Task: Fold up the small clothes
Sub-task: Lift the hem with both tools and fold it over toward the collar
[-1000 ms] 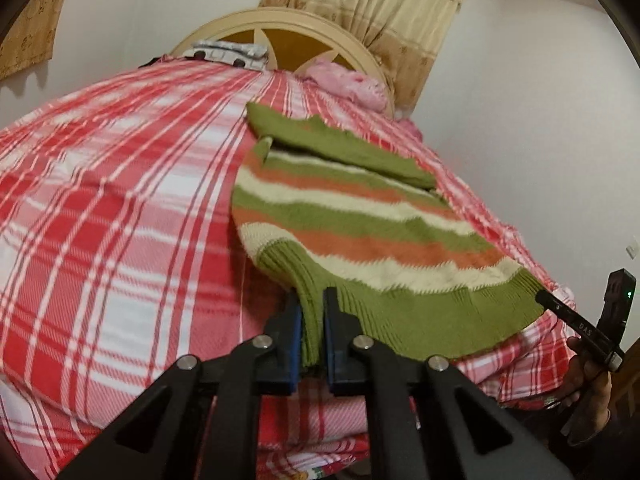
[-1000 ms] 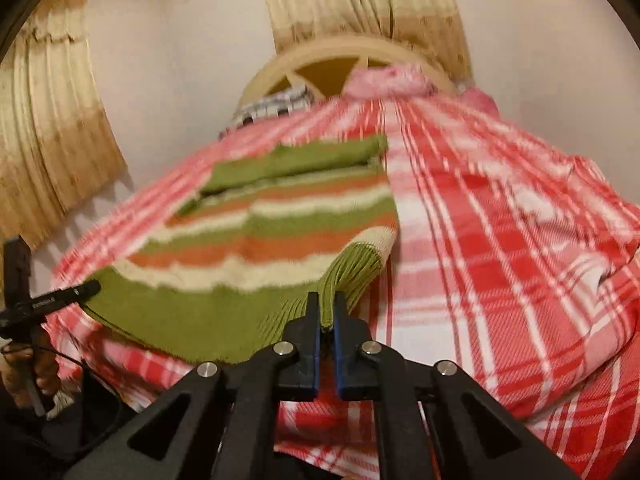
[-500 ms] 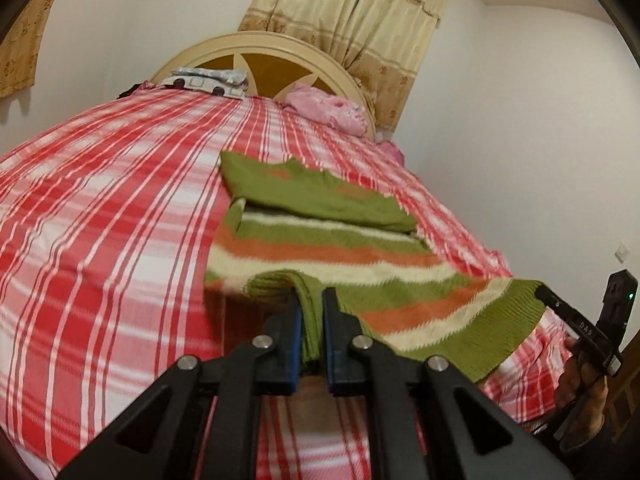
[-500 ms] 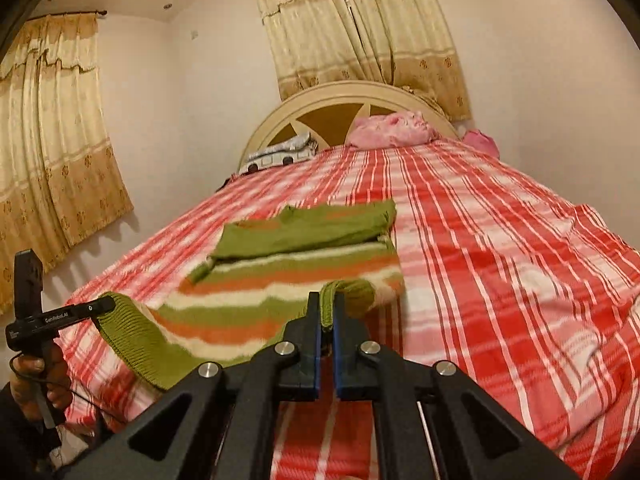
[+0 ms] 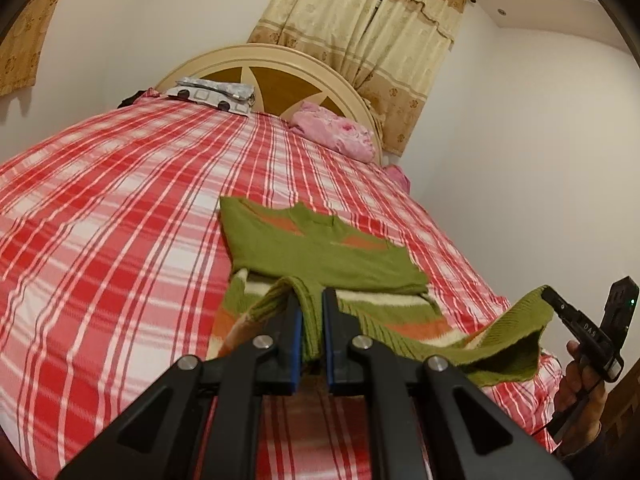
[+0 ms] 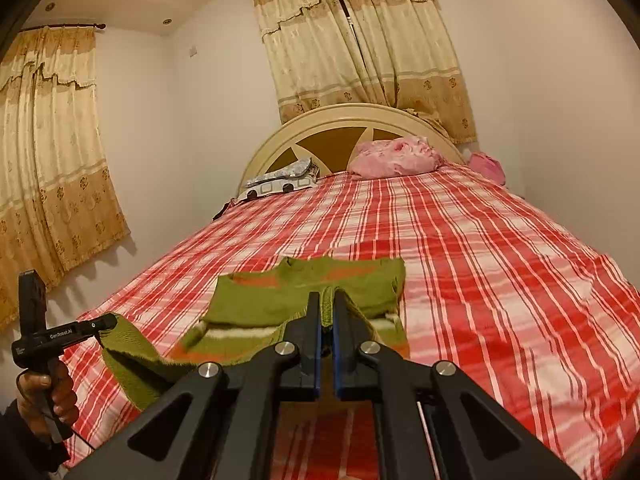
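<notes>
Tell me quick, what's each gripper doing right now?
Left gripper: closed on the sweater hem.
Right gripper: closed on the sweater hem at the other corner.

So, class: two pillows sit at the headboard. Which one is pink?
The pink pillow on the right, bunched and ruffled; the other pillow is grey-white with dark spots.

Bed [image 5: 100, 248]: covered by a red-and-white plaid sheet; rounded cream headboard [image 6: 340, 120].
Near end: striped green sweater [image 5: 320, 252], upper part lying flat.
Head end: pink bundle [image 6: 396, 158]; grey patterned cloth [image 6: 280, 180].
</notes>
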### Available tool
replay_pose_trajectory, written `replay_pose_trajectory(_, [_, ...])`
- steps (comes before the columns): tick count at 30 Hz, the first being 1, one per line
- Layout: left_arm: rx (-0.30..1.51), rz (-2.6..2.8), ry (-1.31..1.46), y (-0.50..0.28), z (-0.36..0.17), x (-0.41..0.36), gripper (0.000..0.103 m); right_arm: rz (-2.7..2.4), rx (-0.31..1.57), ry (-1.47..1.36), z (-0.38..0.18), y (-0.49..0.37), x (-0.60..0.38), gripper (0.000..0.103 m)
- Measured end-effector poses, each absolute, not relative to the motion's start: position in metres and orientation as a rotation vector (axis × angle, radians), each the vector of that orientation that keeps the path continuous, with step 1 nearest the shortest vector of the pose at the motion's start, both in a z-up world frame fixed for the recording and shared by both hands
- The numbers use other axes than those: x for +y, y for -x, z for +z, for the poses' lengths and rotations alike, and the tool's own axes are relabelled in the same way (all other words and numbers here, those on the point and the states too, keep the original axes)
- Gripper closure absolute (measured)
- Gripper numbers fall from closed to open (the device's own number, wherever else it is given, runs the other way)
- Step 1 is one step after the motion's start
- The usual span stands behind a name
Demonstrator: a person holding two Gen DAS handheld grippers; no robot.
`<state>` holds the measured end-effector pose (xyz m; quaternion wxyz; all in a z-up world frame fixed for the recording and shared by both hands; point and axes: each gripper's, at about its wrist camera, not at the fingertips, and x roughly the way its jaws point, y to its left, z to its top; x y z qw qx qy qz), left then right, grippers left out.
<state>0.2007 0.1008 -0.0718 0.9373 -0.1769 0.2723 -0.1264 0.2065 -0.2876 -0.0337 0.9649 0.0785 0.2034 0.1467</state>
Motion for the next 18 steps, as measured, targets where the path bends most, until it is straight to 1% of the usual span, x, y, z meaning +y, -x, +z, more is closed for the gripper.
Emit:
replay_pose_trajectory(8, [0.546, -0.242, 0.351, -0.263, -0.056, 0.108, 0.094, 0.291, 0.432, -0.152, -0.020, -0.276, -0.282, 0.100])
replay_pose_trajectory(18, [0.558, -0.229, 0.316, -0.346, -0.058, 0.112, 0.094, 0.251, 0.470, -0.115, -0.016, -0.364, -0.271, 0.100])
